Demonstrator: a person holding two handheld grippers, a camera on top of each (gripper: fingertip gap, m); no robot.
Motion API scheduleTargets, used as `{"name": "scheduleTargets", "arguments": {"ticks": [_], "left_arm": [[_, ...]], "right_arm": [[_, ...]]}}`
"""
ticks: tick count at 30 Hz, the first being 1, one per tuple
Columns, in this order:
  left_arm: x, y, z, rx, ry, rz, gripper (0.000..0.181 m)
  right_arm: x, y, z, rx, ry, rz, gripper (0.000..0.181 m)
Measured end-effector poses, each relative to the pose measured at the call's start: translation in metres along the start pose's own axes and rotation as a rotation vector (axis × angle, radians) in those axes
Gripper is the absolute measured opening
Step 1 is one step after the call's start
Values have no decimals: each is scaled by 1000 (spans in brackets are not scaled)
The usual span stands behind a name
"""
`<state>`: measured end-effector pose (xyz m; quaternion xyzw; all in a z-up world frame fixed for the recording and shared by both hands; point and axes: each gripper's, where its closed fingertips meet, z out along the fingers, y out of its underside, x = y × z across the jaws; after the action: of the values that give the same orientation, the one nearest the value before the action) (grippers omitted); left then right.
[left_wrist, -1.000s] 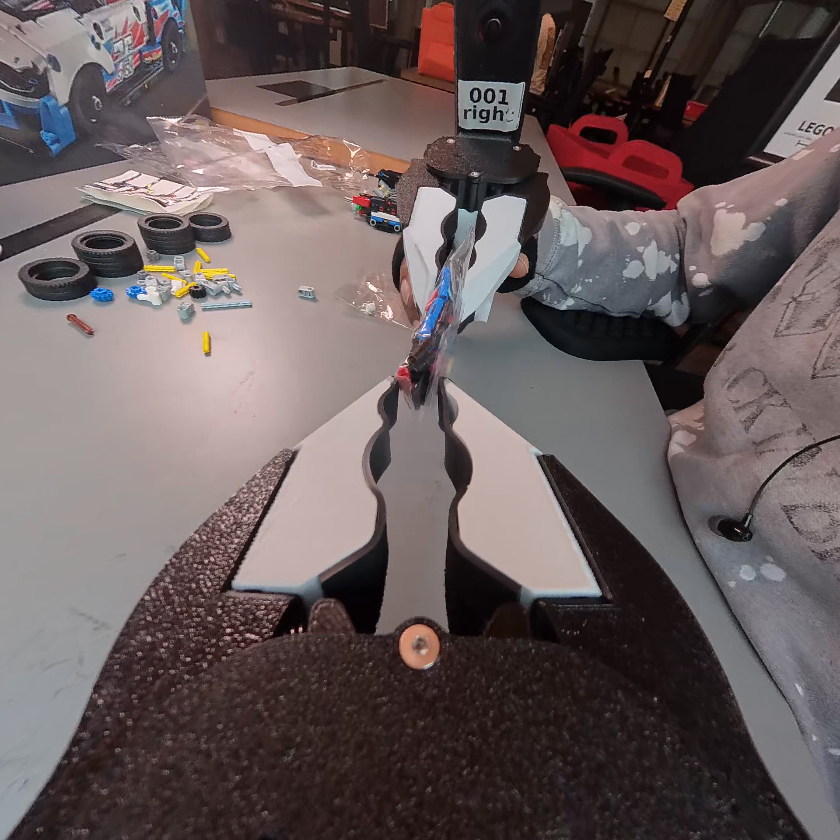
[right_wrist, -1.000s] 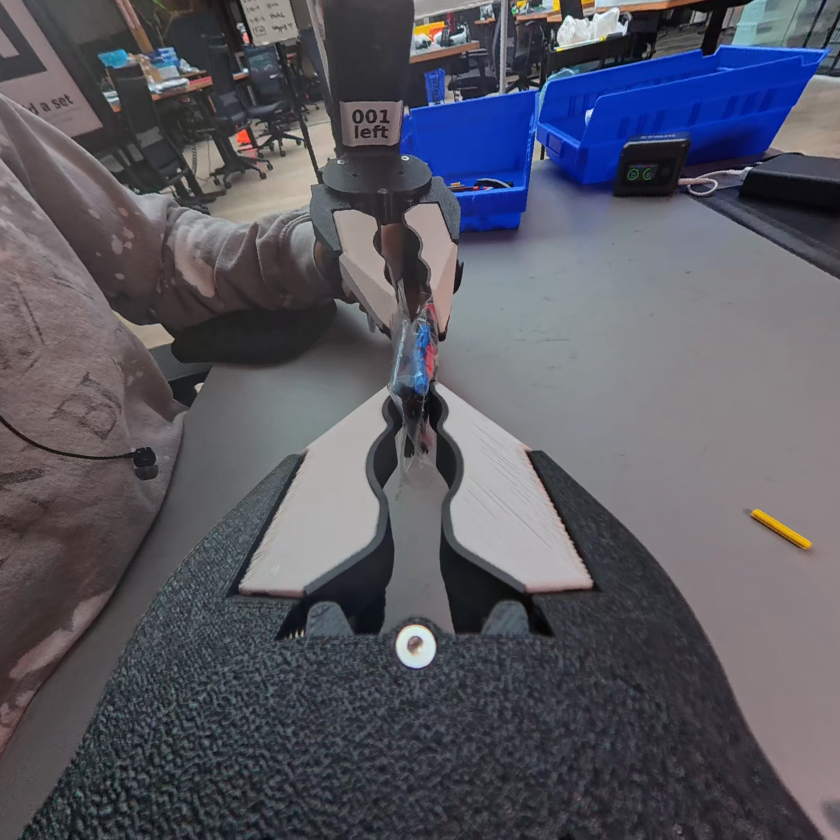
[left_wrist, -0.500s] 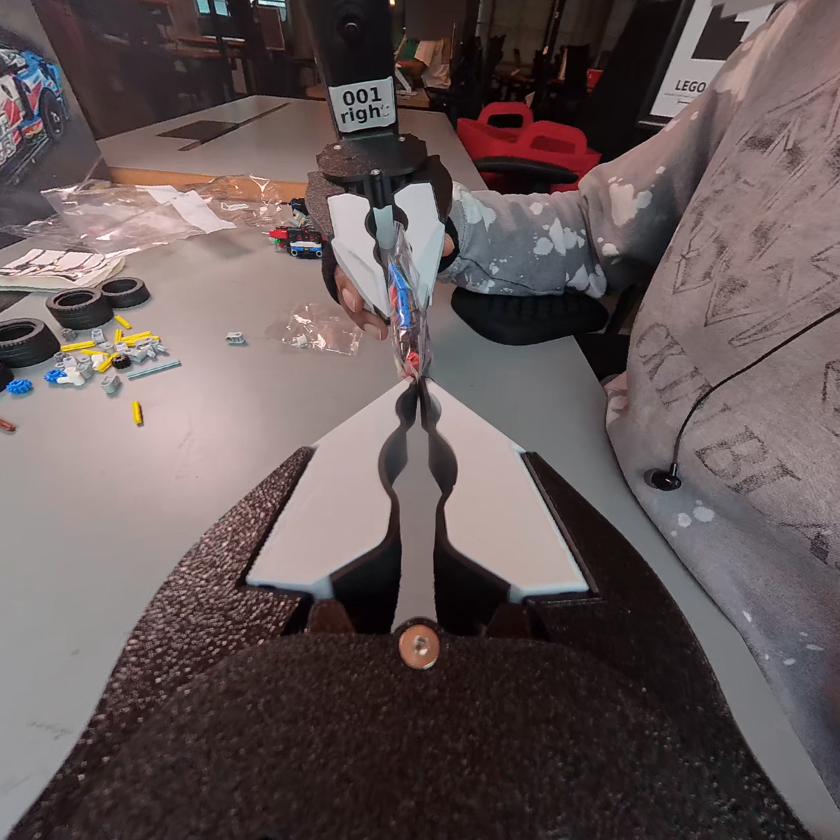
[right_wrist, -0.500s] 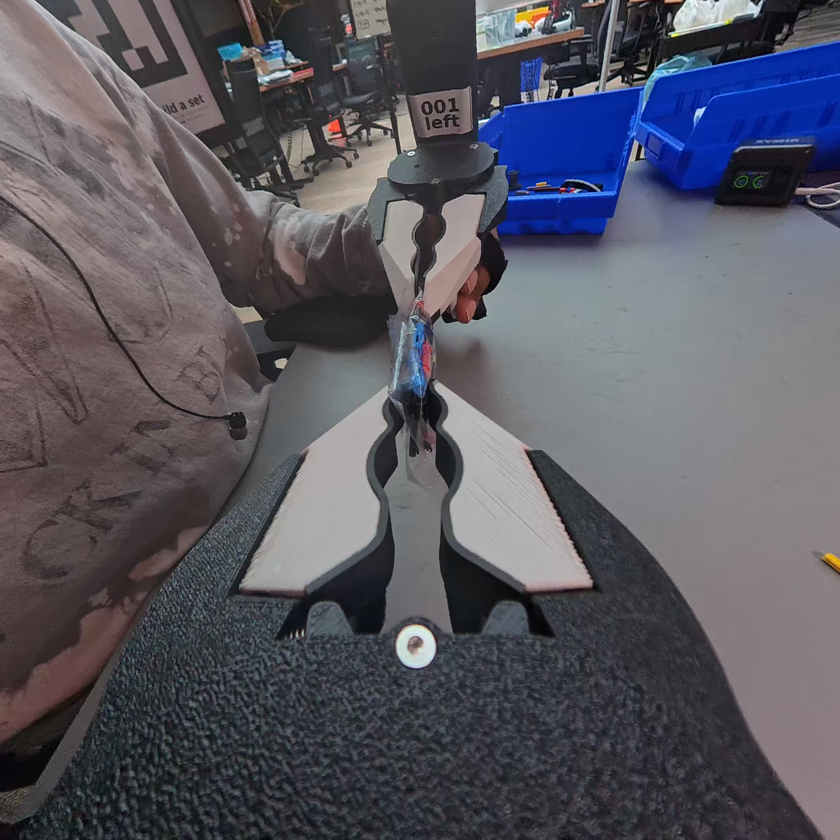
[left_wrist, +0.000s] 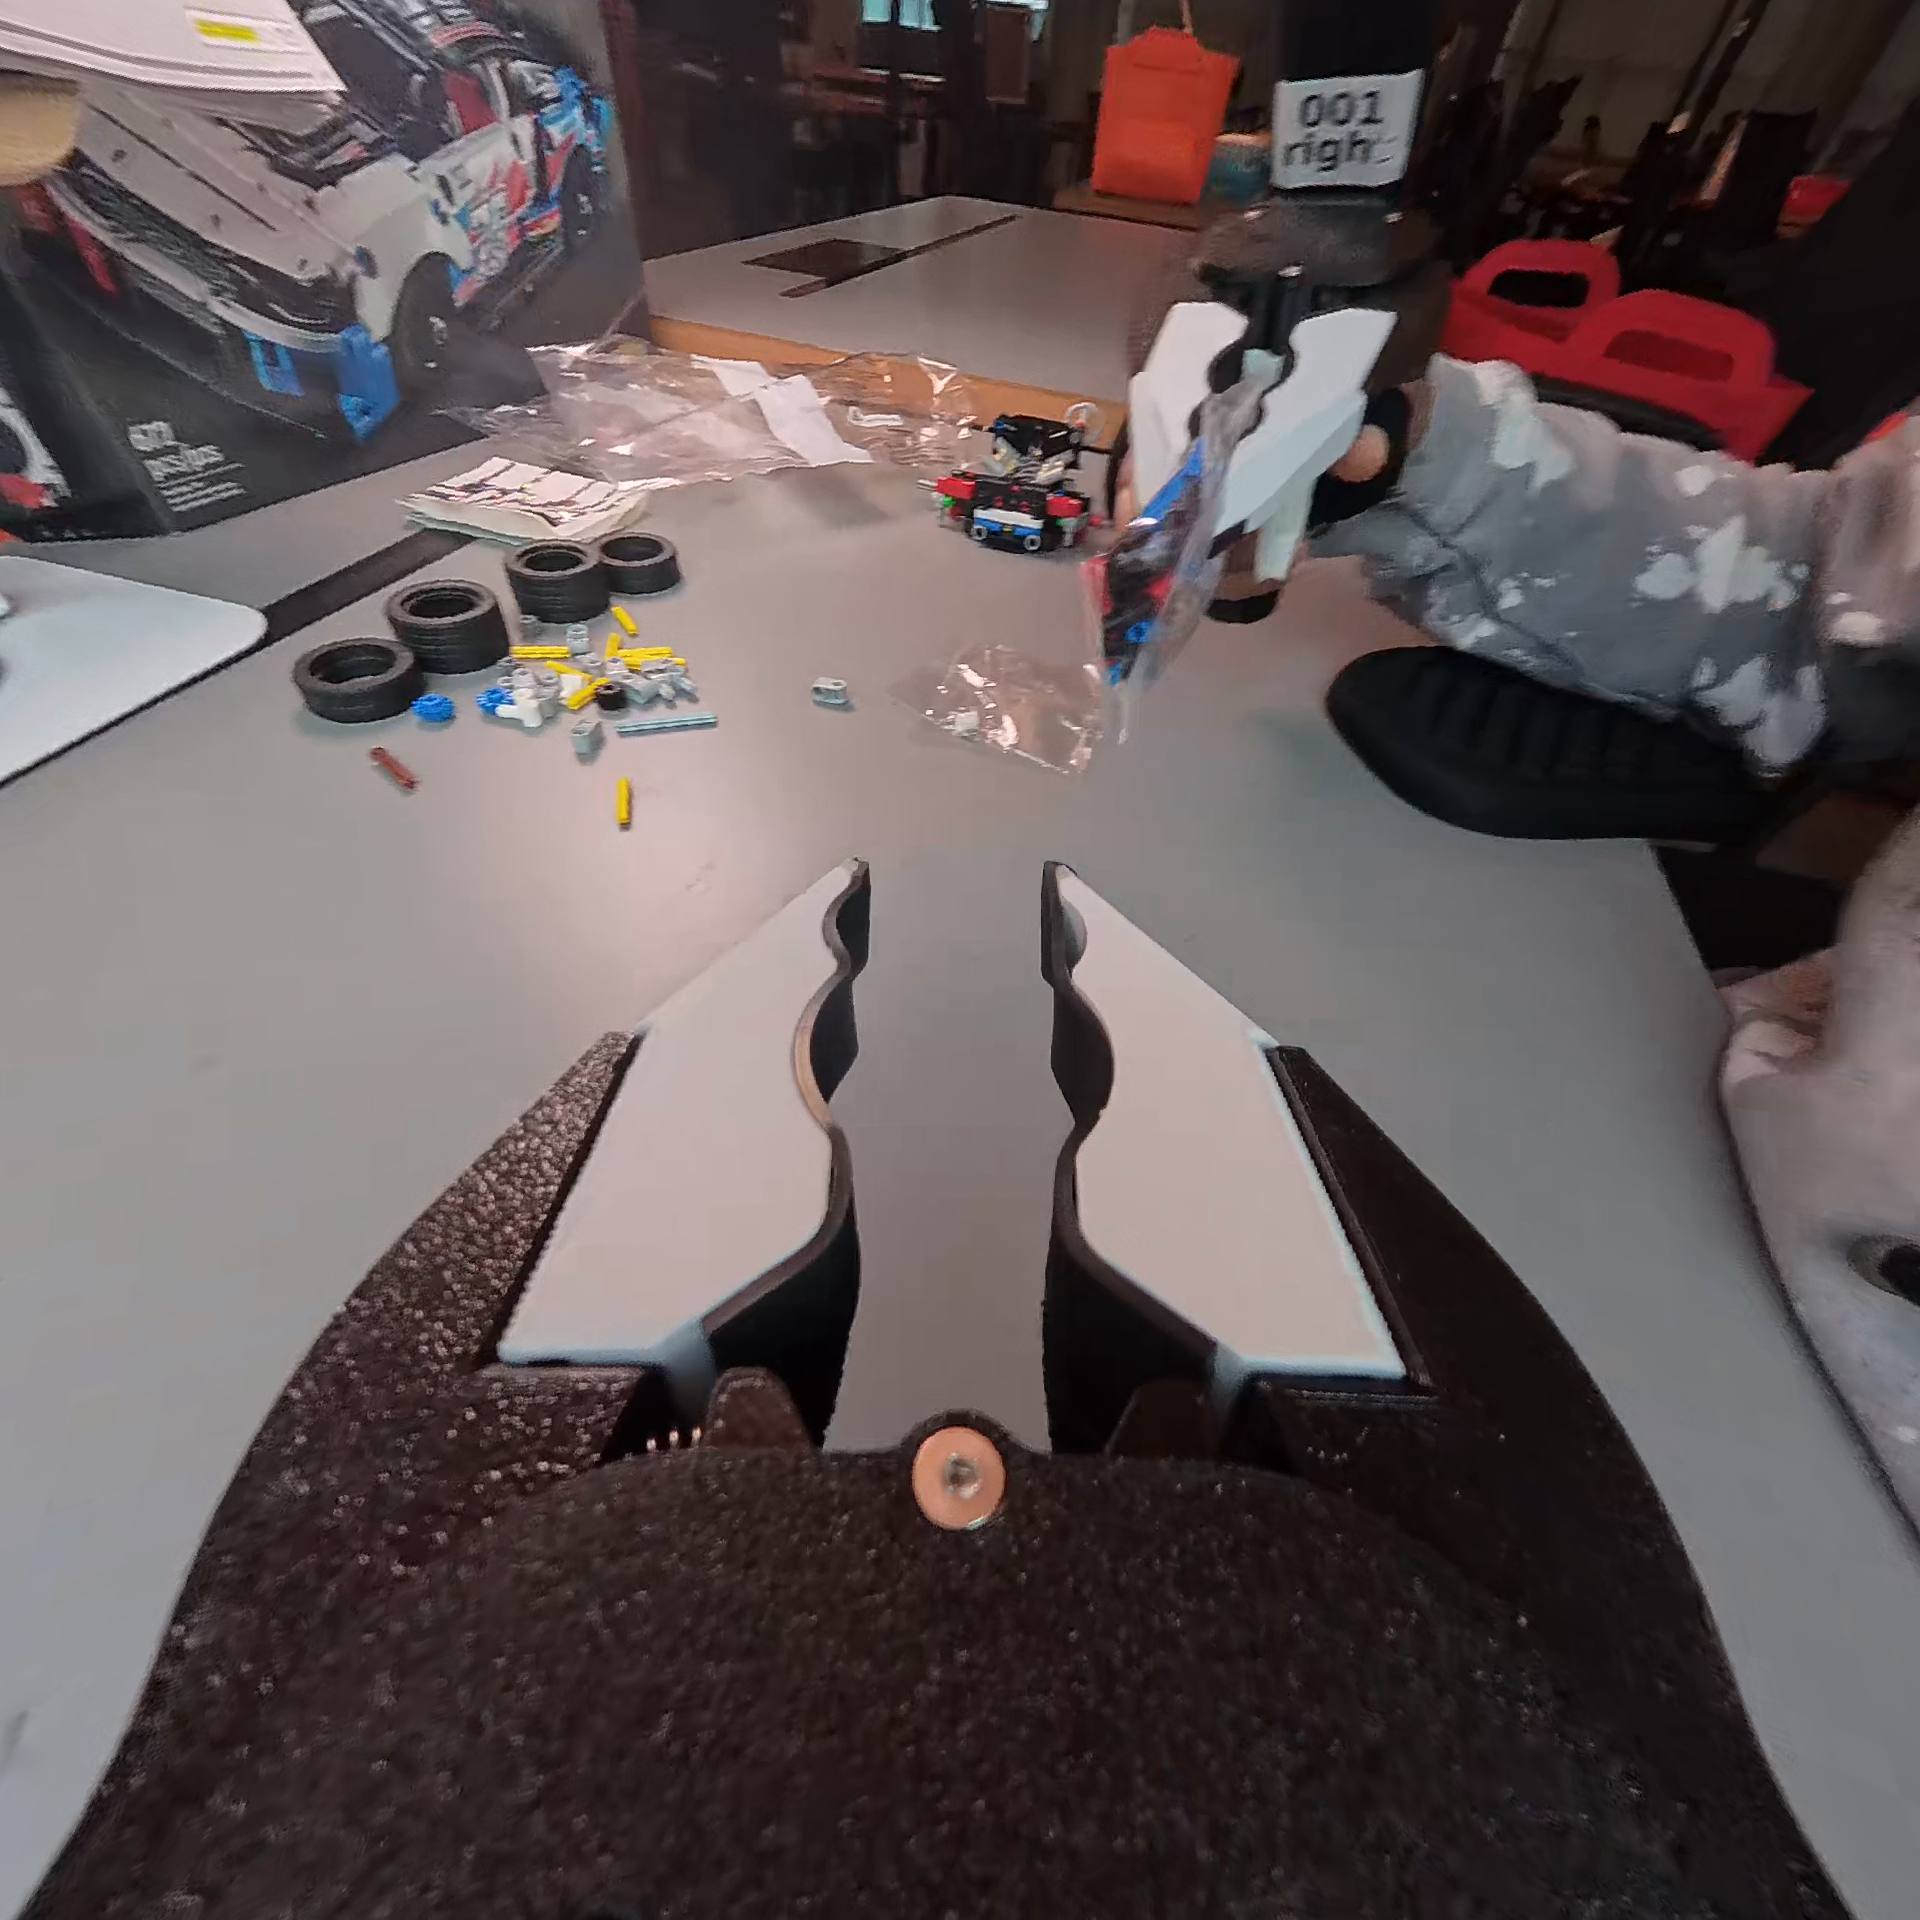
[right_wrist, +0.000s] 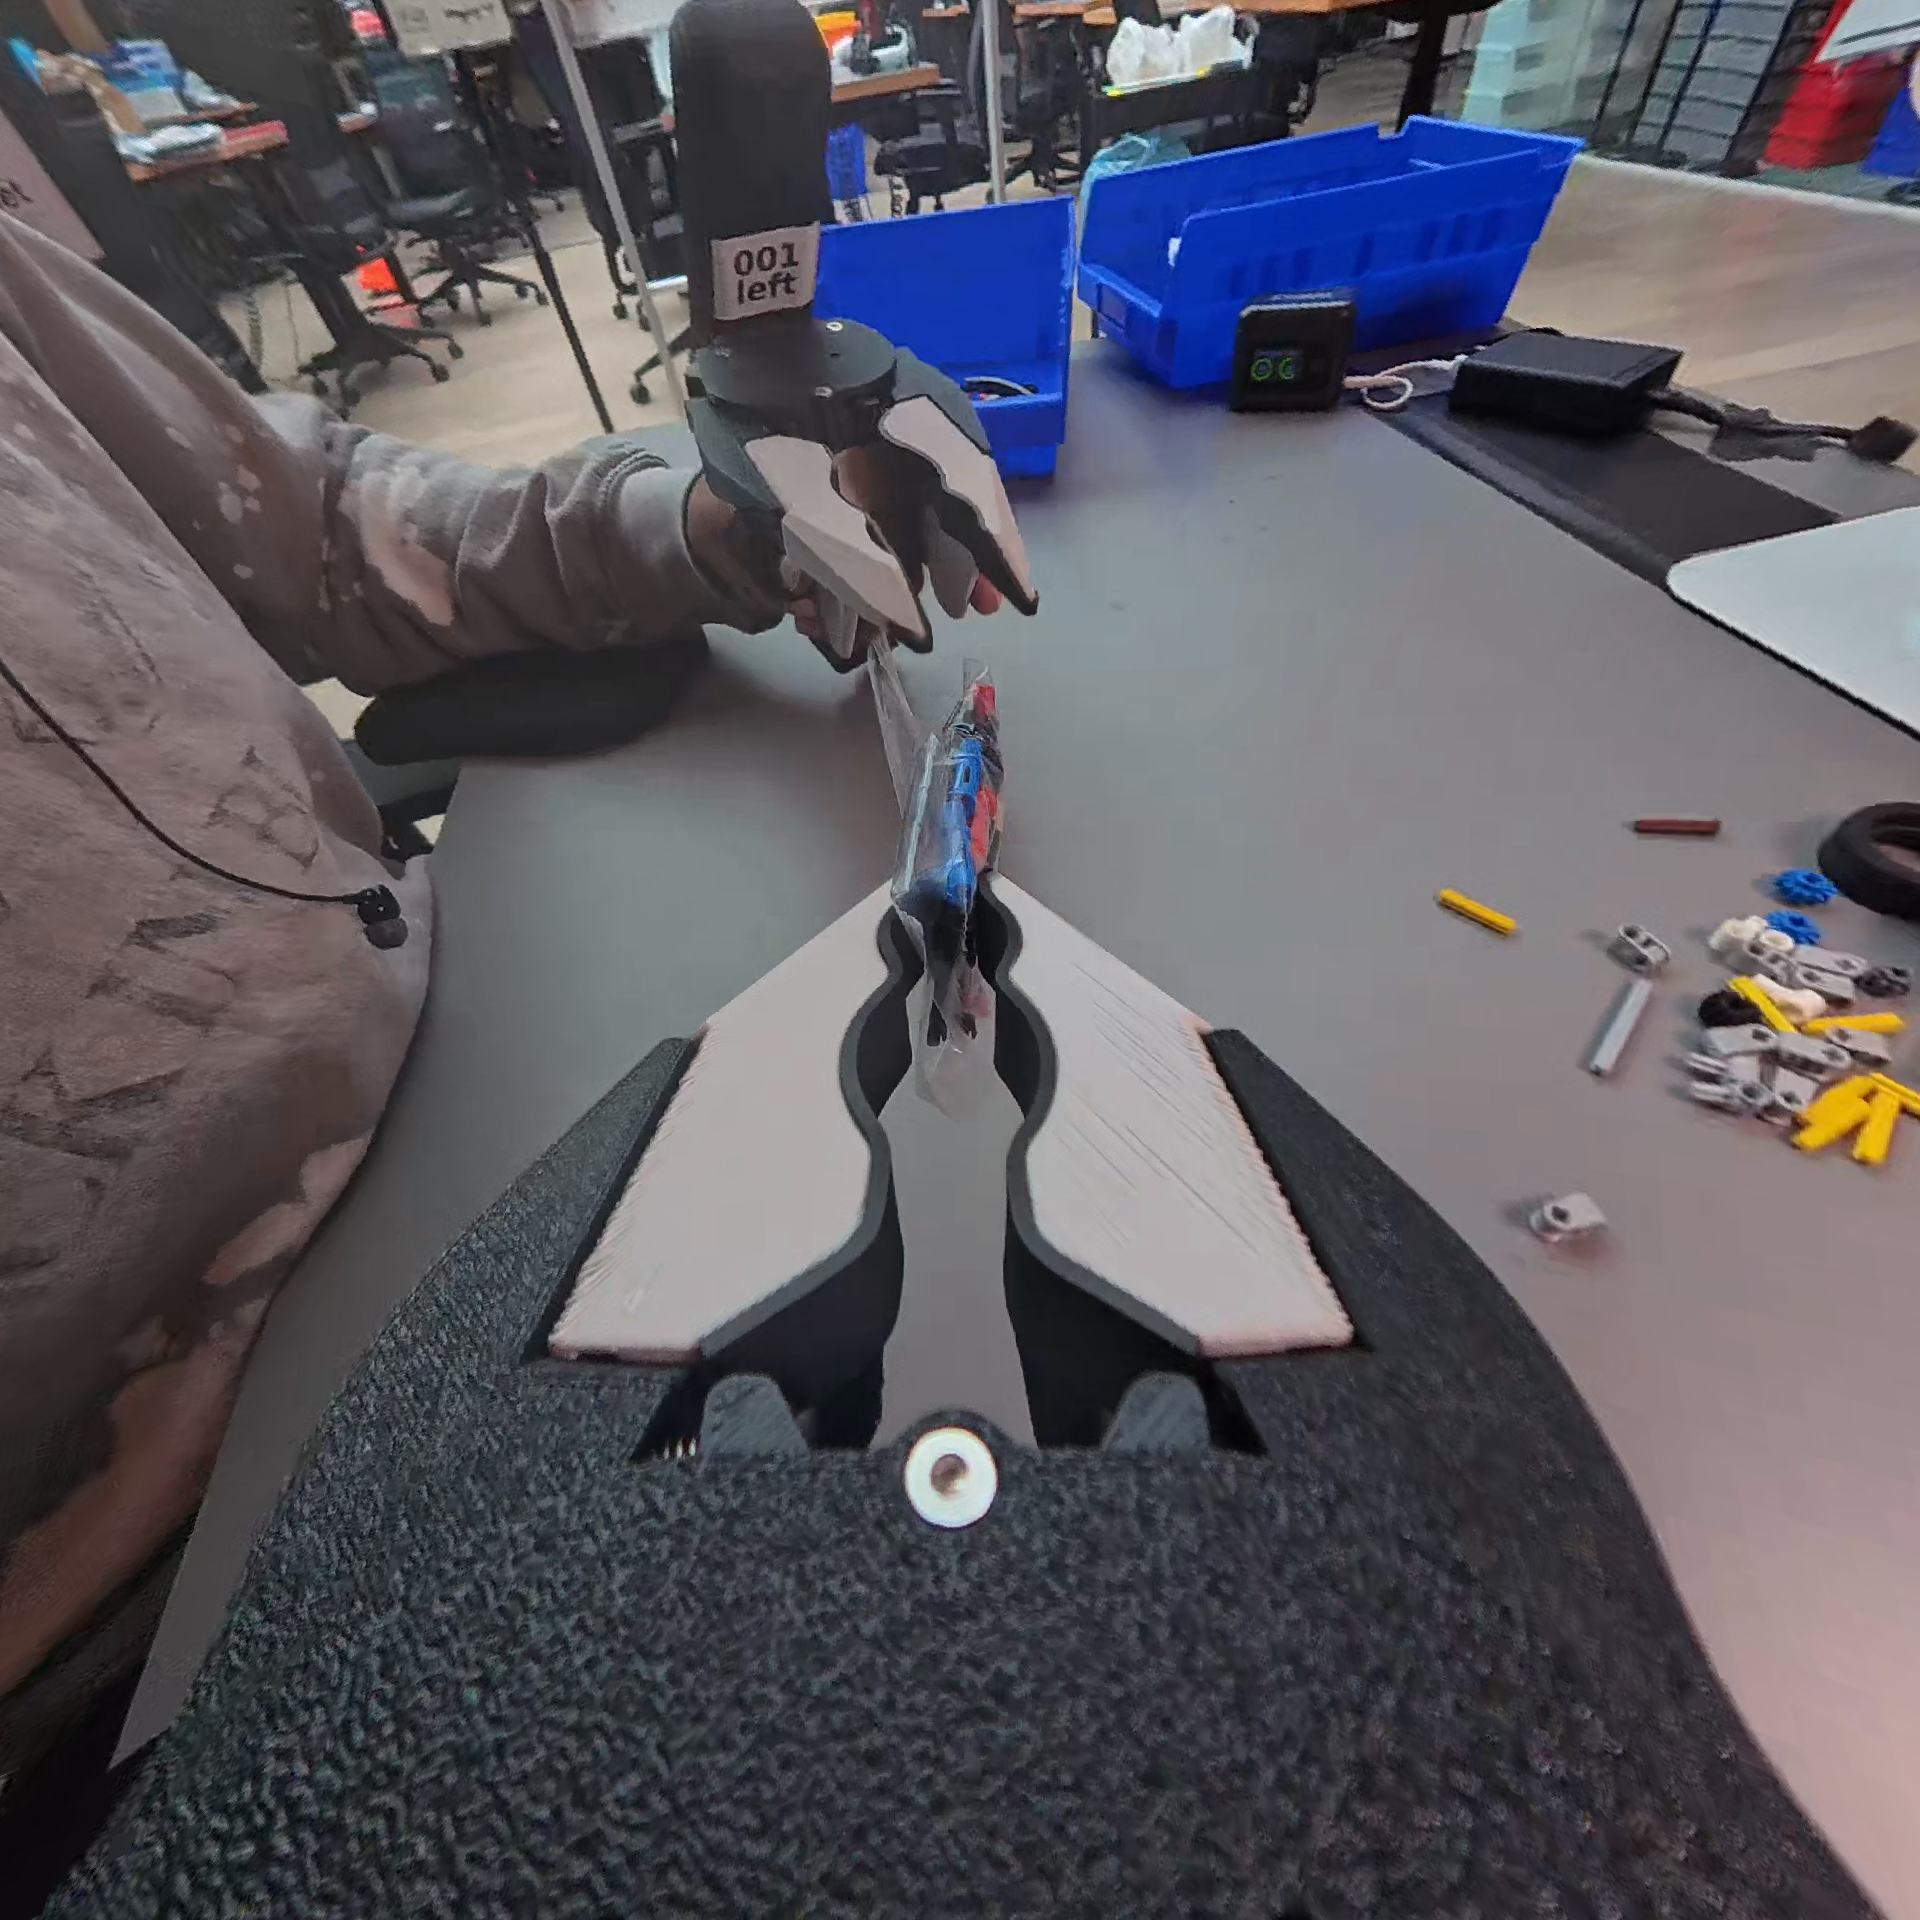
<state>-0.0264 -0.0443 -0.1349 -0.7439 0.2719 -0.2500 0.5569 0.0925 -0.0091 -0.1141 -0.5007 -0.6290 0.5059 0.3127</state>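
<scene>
My right gripper (right_wrist: 948, 896) is shut on a small clear plastic bag (right_wrist: 951, 821) of blue, red and black toy-brick parts and holds it above the grey table (right_wrist: 1299, 665). The same bag (left_wrist: 1158, 592) hangs from the right gripper (left_wrist: 1236, 488) at the upper right of the left wrist view. My left gripper (left_wrist: 954, 871) is open and empty over bare table; in the right wrist view it (right_wrist: 971, 623) sits just beyond the bag's top end, jaws apart, apart from the bag.
Black tyres (left_wrist: 447, 629), a pile of small yellow, grey and blue parts (left_wrist: 587, 686), an empty clear bag (left_wrist: 997, 701), a small built model (left_wrist: 1018, 499) and a toy car box (left_wrist: 291, 260) lie to the left. Blue bins (right_wrist: 1320, 239) stand at the table's far edge. A person's sleeve (right_wrist: 436, 540) is close by. My right fingertips sit around 12 cm from my left ones.
My left gripper has opened, let go of the bag and drawn back from it. The right gripper keeps the bag and has swung away to the right.
</scene>
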Motion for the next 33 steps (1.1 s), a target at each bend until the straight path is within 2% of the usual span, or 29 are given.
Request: {"name": "scheduleTargets", "arguments": {"ticks": [3, 5, 7, 12, 16, 19, 22, 24, 28, 30, 31, 32, 33], "left_arm": [[-21, -8, 17, -28, -108, 72, 36], [-29, -23, 40, -43, -136, 157, 36], [-35, -36, 72, -65, -128, 236, 34], [-50, -49, 166, -110, -94, 393, 29], [-63, -45, 224, -127, -101, 410, 28], [-64, -47, 245, -118, -92, 357, 26], [-39, -65, 231, -16, 44, 195, 25], [-10, -79, 204, 49, 266, -8, 29], [29, -109, 119, 174, 683, -463, 70], [48, -100, 92, 146, 725, -499, 98], [58, -90, 86, 114, 696, -469, 100], [68, -79, 84, 73, 649, -428, 94], [74, -68, 82, 30, 588, -374, 71]], "right_arm": [[-10, 23, -20, -22, 74, 25, 8], [-18, 37, -27, -29, 108, 39, 8], [-24, 45, -32, -23, 132, 42, 9], [-14, 34, -45, 53, 205, 50, 9], [0, 42, -50, 39, 268, 95, 8], [14, 45, -54, 35, 341, 130, 8], [24, 35, -60, 110, 353, 217, 8], [19, 18, -61, 201, 274, 252, 9], [7, -13, -56, 304, 136, 256, 9], [1, -22, -44, 296, 94, 237, 9], [-3, -25, -35, 281, 70, 229, 8], [-8, -29, -24, 263, 42, 216, 8], [-14, -31, -11, 233, 15, 200, 8]]}}
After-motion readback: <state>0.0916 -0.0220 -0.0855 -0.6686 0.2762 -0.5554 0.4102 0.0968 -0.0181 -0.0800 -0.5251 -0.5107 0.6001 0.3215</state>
